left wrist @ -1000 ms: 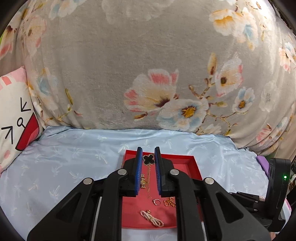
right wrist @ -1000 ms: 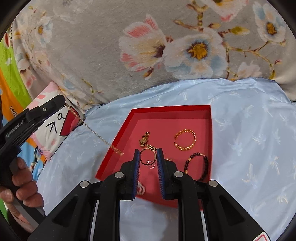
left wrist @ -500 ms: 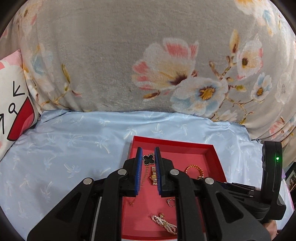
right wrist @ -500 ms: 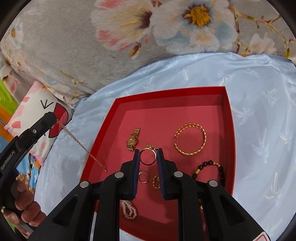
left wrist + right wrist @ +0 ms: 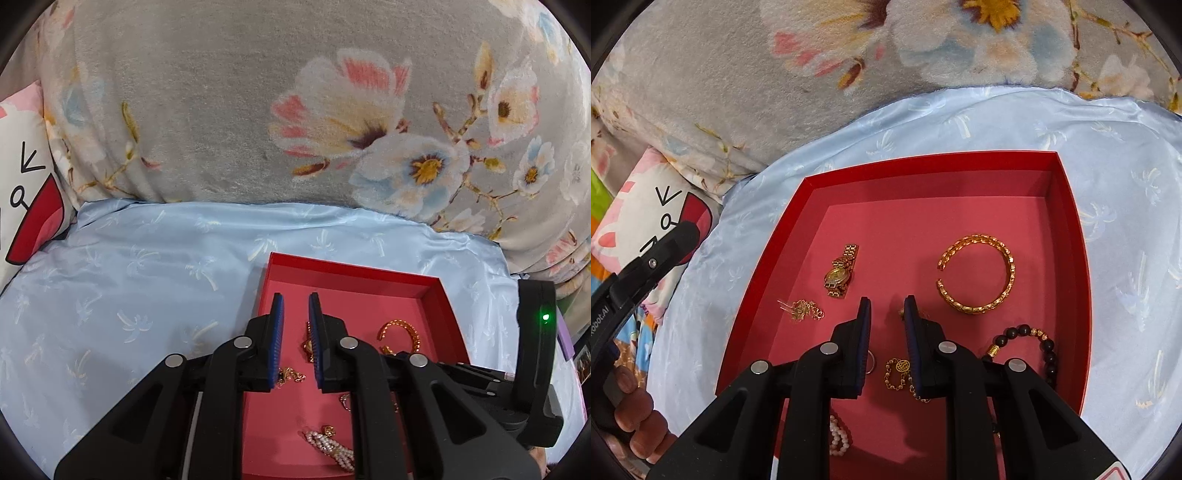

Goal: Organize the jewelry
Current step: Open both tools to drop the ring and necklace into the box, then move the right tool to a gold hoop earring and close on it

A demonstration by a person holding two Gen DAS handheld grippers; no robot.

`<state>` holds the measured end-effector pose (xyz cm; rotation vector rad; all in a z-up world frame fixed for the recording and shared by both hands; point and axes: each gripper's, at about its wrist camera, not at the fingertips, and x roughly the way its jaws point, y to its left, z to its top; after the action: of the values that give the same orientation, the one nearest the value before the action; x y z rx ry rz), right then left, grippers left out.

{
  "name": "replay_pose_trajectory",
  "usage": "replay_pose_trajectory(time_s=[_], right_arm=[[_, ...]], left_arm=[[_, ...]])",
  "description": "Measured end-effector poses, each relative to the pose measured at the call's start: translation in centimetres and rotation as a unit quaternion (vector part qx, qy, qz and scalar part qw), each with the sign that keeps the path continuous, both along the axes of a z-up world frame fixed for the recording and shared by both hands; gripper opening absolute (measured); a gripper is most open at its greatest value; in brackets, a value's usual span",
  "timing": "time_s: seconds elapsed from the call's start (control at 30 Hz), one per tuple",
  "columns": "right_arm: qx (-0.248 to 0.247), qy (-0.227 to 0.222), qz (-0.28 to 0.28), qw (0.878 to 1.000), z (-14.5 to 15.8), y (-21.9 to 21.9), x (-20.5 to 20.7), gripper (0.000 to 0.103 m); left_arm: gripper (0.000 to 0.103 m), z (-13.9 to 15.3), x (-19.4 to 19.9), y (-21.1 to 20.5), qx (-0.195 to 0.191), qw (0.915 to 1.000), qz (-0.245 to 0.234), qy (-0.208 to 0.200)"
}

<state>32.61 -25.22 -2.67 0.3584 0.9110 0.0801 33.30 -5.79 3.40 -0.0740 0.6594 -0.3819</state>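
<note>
Jewelry [image 5: 840,275] lies wholly inside a shallow red cardboard tray [image 5: 1071,221] on a pale blue satin sheet [image 5: 1126,166]. Nearest the right gripper [image 5: 888,301] are a white pearl strand [image 5: 838,435] at six o'clock, a thin silver ring [image 5: 871,363] and a fine gold link bracelet with a round charm [image 5: 899,373] under its fingers, and a dark glossy bead bracelet [image 5: 1030,339] at four o'clock. Its jaws stand narrowly parted; a gold glint sits at one pad's inner edge, and whether anything is pinched cannot be told. Farther out, a heaped fine gold chain [image 5: 801,310] lies at nine o'clock of the tips, a small gold wristwatch [image 5: 840,275] at eleven with its long axis running roughly six to twelve, and a rigid open gold cuff [image 5: 979,275] at two. The left gripper [image 5: 295,299] hangs over the tray's left side, jaws opening with nothing between them; the heap and watch seem nearer that hand. Beyond the tray rises a plush grey floral blanket [image 5: 720,74].
</note>
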Motion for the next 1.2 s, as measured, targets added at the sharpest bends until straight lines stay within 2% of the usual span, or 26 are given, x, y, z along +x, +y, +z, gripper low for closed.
replay_pose_trajectory(time_s=[0.03, 0.1, 0.37, 0.6, 0.7, 0.83, 1.2], right_arm=[[-0.001, -0.001, -0.001, 1.0, 0.0, -0.1, -0.1, 0.019], [-0.002, -0.007, -0.003, 1.0, 0.2, -0.2, -0.5, 0.019], [-0.025, -0.037, 0.001, 0.999, 2.0, 0.3, -4.4, 0.019], [-0.015, -0.051, 0.012, 0.999, 3.1, 1.4, -10.2, 0.021], [-0.03, -0.049, 0.021, 0.998, 3.0, 2.4, -12.9, 0.022], [-0.058, -0.043, 0.023, 0.997, 2.1, 3.6, -17.2, 0.022], [-0.052, 0.003, -0.007, 0.999, -1.8, 3.5, -24.8, 0.022]], left_arm=[[0.018, -0.1, 0.0, 0.1, 0.0, 1.0, 0.002, 0.0], [0.031, -0.2, -0.2, 0.3, 0.002, 1.0, 0.007, 0.001], [0.032, -0.1, -2.3, 1.0, 0.003, 1.0, 0.009, -0.001], [0.032, -0.2, -6.8, 2.4, -0.001, 1.0, -0.001, 0.0], [0.032, -0.8, -9.3, 2.8, 0.009, 0.9999, -0.009, 0.002], [0.032, -2.4, -12.3, 3.7, 0.017, 0.9996, -0.013, 0.016], [0.032, -7.4, -17.7, 5.3, 0.031, 0.9963, -0.004, 0.08]])
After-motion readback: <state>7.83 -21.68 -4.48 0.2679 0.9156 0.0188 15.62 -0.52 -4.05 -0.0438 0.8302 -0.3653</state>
